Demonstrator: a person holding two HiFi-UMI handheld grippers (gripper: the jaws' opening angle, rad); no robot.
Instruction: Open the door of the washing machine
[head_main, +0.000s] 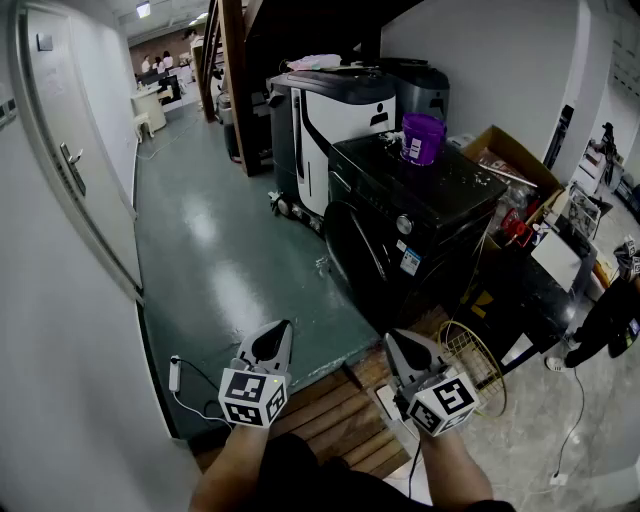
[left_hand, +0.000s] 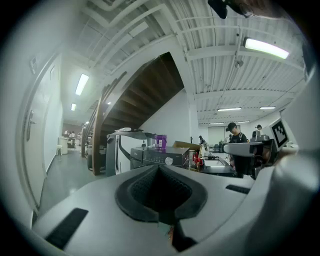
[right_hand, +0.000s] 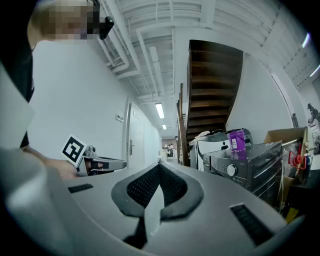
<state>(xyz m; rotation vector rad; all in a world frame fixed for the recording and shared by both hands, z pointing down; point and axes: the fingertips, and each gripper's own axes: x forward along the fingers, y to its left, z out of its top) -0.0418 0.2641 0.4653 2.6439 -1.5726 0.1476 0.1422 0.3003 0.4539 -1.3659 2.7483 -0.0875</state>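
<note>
With the left gripper and right gripper both pressed together, empty, and the washer well ahead to the right, I'd worry they reach its door unopened and skid off, or a yank topples the cup on top.

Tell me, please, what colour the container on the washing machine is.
Purple; the container shows best in the head view.

A glossy grey-green floor ran from near to far. On the left stood a white wall with a white door. A dark wooden staircase rose at the far end, with desks beyond. A cardboard box sat on the right below another white wall. Strip lights lit the ribbed white ceiling. Wooden planks lay nearest.
</note>
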